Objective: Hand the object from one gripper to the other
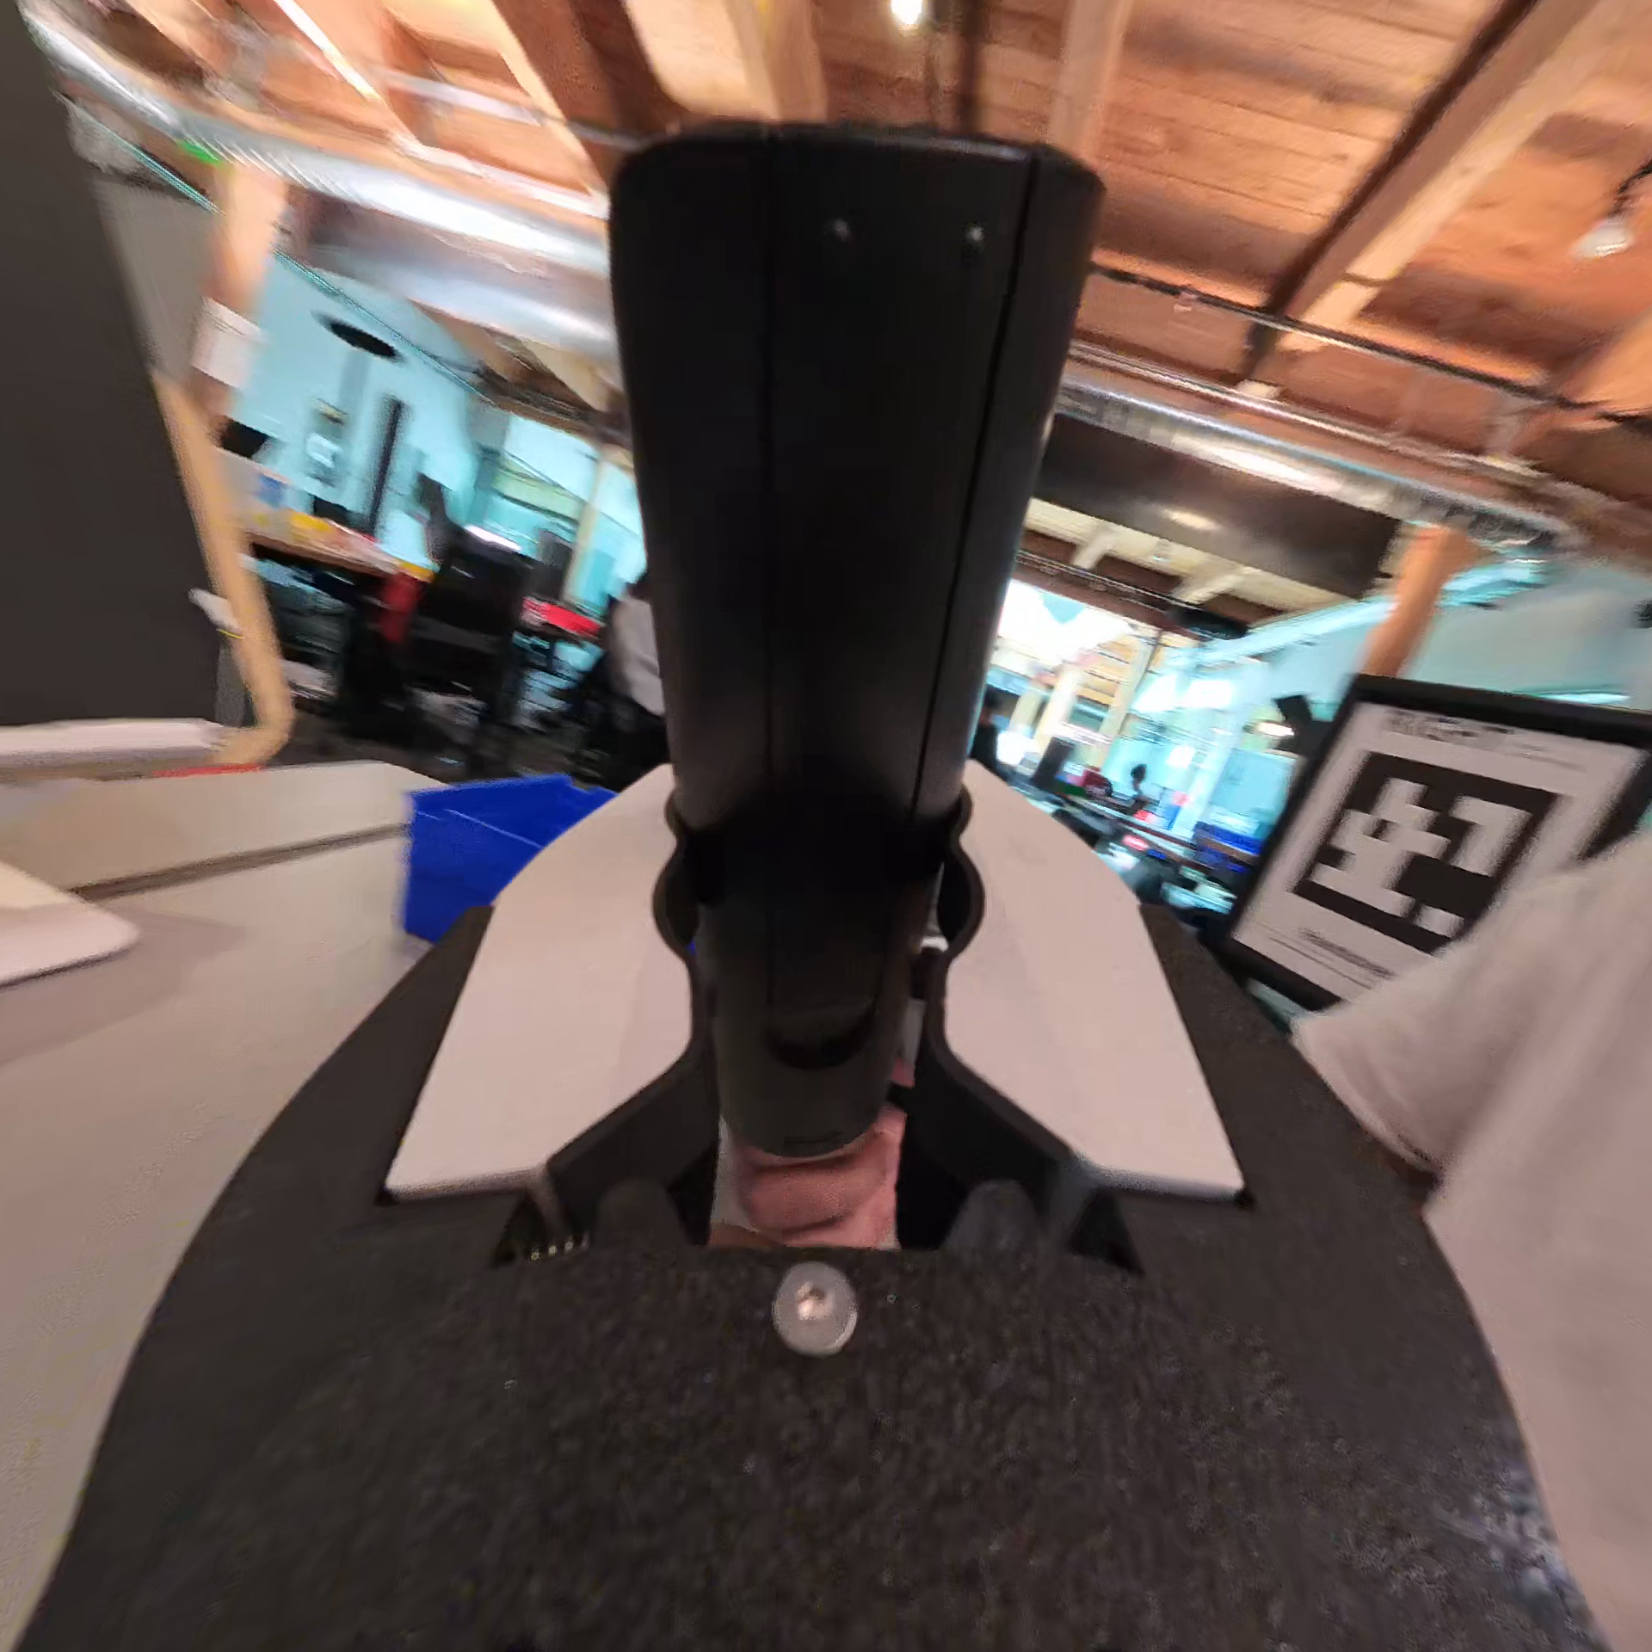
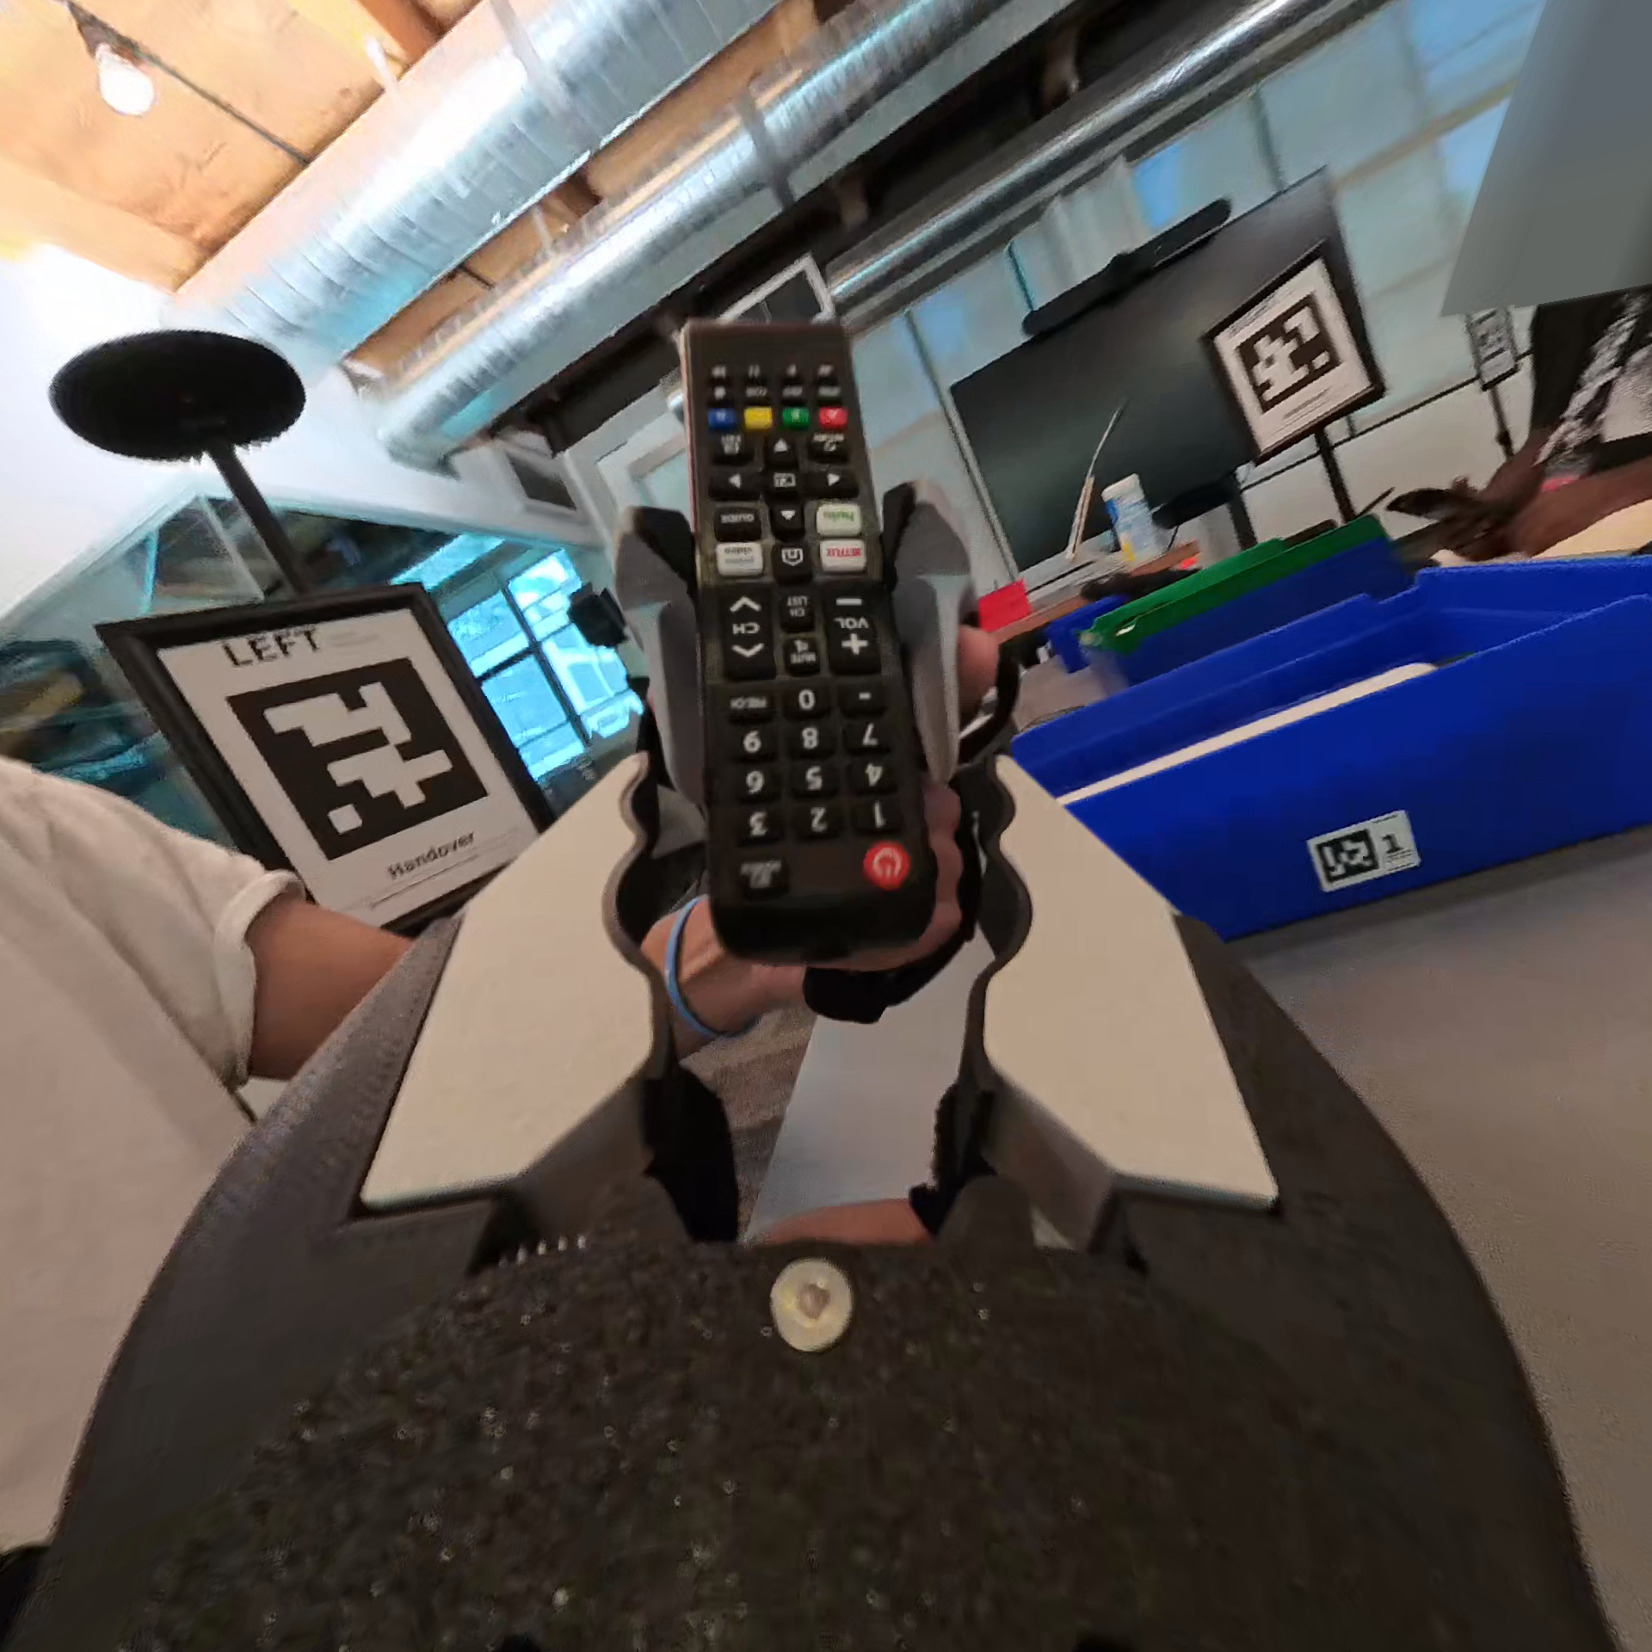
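A black TV remote (image 1: 840, 447) stands upright in my left gripper (image 1: 818, 831), which is shut on its lower part; the left wrist view shows its plain back. In the right wrist view the remote (image 2: 787, 501) faces me with its buttons, upside down, its red power button lowest. The left gripper (image 2: 796, 581) clamps its middle with grey fingers (image 2: 657, 626). My right gripper (image 2: 822, 787) is open, with its fingertips on either side of the remote's lower end and a gap on each side.
A blue bin (image 2: 1341, 769) sits on the grey table (image 2: 1430, 1028) to the right, with a second blue bin (image 1: 474, 849) in the left wrist view. Framed black-and-white marker boards (image 2: 349, 751) (image 1: 1430, 849) stand nearby. A white-sleeved arm (image 2: 134, 965) is at the left.
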Action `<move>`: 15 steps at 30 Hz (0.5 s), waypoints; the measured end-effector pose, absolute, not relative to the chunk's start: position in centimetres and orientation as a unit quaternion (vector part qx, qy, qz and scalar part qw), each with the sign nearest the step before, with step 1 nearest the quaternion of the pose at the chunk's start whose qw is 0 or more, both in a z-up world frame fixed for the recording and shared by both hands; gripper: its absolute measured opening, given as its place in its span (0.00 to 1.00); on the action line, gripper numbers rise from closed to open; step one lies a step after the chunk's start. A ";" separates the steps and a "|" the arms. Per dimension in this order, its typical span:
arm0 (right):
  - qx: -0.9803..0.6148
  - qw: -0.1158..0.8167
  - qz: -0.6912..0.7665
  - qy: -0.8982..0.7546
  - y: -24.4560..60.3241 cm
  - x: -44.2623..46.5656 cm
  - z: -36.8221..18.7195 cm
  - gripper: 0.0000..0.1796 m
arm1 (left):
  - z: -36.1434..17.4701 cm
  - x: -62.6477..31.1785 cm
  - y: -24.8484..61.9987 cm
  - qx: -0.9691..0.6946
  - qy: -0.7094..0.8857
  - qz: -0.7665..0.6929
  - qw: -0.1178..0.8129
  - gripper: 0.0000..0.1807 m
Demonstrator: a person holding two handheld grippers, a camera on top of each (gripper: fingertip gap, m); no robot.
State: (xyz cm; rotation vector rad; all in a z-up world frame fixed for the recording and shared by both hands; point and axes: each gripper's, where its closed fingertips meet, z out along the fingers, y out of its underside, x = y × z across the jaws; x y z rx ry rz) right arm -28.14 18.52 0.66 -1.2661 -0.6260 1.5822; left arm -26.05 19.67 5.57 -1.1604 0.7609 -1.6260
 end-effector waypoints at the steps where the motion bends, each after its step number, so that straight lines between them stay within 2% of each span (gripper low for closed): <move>1: -0.522 0.486 0.646 -0.271 18.1 -28.6 0.6 0.40 | 5.3 -25.6 19.1 -0.476 0.322 -0.675 0.463 0.28; 5: -0.529 0.477 0.635 -0.299 17.5 -28.9 0.0 0.38 | 4.4 -24.7 17.9 -0.478 0.351 -0.685 0.424 0.28; 9: -0.557 0.478 0.597 -0.325 18.3 -28.8 -1.4 0.29 | 3.9 -24.5 18.6 -0.504 0.329 -0.694 0.395 0.30; 15: -0.567 0.480 0.585 -0.324 18.7 -28.9 -2.0 0.29 | 3.4 -24.4 19.1 -0.535 0.331 -0.687 0.362 0.32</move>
